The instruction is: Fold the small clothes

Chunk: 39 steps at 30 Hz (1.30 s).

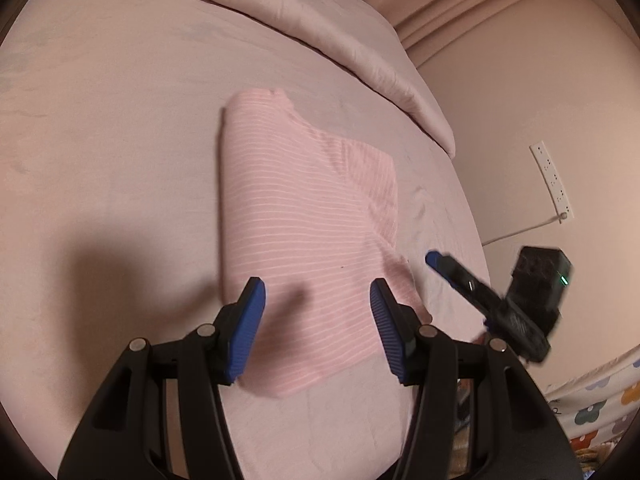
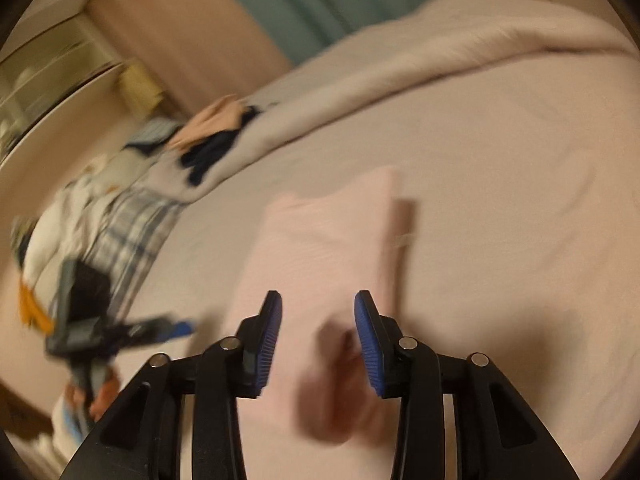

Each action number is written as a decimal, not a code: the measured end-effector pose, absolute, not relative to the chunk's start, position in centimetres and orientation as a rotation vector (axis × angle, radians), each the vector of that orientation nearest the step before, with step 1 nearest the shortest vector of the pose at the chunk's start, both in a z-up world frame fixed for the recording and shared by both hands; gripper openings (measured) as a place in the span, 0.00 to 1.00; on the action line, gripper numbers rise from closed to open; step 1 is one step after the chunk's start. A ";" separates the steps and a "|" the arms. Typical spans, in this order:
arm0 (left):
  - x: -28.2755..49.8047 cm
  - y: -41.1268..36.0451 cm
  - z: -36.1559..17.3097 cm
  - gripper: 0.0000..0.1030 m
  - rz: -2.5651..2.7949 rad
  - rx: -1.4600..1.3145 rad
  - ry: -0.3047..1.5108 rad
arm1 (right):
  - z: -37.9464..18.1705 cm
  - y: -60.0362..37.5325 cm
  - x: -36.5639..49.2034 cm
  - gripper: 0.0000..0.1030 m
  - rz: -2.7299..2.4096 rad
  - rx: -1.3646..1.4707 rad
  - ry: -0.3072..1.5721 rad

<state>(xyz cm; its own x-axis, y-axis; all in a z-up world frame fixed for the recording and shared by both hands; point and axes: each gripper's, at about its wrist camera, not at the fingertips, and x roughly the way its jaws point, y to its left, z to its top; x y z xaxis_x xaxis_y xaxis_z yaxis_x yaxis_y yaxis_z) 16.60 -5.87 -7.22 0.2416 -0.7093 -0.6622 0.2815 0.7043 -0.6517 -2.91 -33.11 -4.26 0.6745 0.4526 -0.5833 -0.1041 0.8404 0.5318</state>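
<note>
Pink striped shirt (image 1: pixel 296 232), partly folded, lies flat on the bed sheet (image 1: pixel 100 140), long axis toward 12 o'clock from the left gripper (image 1: pixel 318 320). Left gripper hovers over the near hem, jaws spread, empty. Right gripper (image 2: pixel 318 328) also released, empty; it sits at 3 o'clock beside the hem, farther off.
</note>
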 end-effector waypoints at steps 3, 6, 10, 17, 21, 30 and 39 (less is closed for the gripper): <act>16.4 -7.3 -7.9 0.43 -0.740 -0.422 1.133 | -4.7 -31.1 -3.5 0.35 0.389 0.434 0.777; 15.8 -8.7 -8.8 0.21 -0.749 -0.355 1.137 | -6.9 -30.7 -3.2 0.30 0.382 0.423 0.835; 16.0 -8.9 -11.9 0.15 -0.704 -0.322 1.197 | -10.3 -32.0 -2.6 0.20 0.308 0.470 0.924; 14.4 -7.6 -12.0 0.10 -0.667 -0.319 1.176 | -10.1 -32.4 -4.0 0.14 0.292 0.529 0.889; 12.4 -7.9 -10.9 0.30 -0.650 -0.228 1.116 | -8.7 -31.1 -6.0 0.25 0.336 0.507 0.819; 10.9 -8.3 -11.8 0.39 -0.617 -0.127 1.075 | -10.2 -30.5 -6.1 0.25 0.293 0.513 0.853; 8.5 -6.1 -11.1 0.55 -0.545 -0.188 1.068 | -9.9 -32.4 -9.2 0.34 0.291 0.642 0.783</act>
<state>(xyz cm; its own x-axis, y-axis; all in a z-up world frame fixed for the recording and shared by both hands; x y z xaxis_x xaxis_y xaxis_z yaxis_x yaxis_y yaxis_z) 8.54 -6.11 -11.08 0.3650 -0.5092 -0.7794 0.3321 0.8533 -0.4019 -9.17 -32.45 -9.90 0.6823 0.4692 -0.5607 -0.0114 0.7736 0.6335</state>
